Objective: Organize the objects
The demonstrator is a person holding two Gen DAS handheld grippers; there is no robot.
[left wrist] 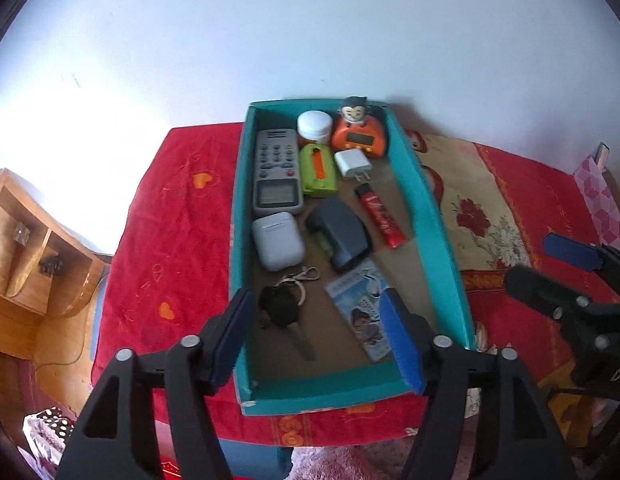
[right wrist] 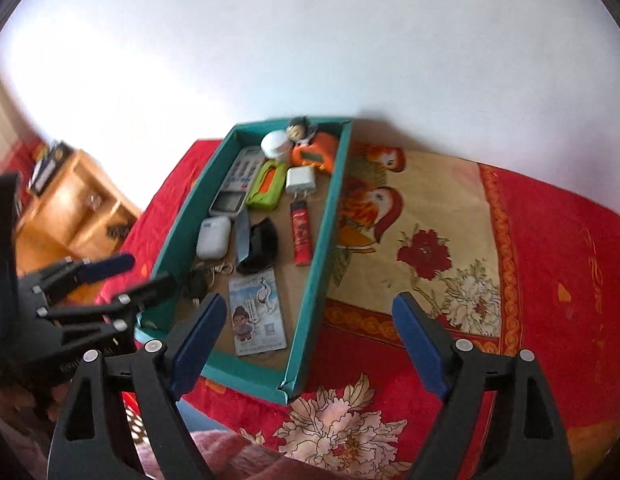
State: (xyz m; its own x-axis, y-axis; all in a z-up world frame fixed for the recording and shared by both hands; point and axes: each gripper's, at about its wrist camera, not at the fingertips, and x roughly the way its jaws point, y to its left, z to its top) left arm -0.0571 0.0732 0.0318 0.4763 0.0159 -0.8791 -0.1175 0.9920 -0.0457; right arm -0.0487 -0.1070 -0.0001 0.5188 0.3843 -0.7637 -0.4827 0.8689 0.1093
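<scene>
A teal box (left wrist: 426,208) (right wrist: 310,308) on the red cloth holds a grey remote (left wrist: 277,168), a white jar (left wrist: 315,123), an orange clock toy (left wrist: 360,136), a green pouch (left wrist: 319,168), a white charger (left wrist: 352,164), a red tube (left wrist: 380,216), a white earbud case (left wrist: 277,244), a dark stapler (left wrist: 342,236), a car key (left wrist: 284,312) and a card (left wrist: 364,312). My left gripper (left wrist: 318,340) is open and empty above the box's near end. My right gripper (right wrist: 310,344) is open and empty over the box's near right corner.
The red and cream flowered cloth (right wrist: 450,248) covers the table to the right of the box. A wooden shelf unit (left wrist: 26,240) stands at the left, below table level. A white wall is behind. A pink patterned box (left wrist: 598,196) sits at the far right.
</scene>
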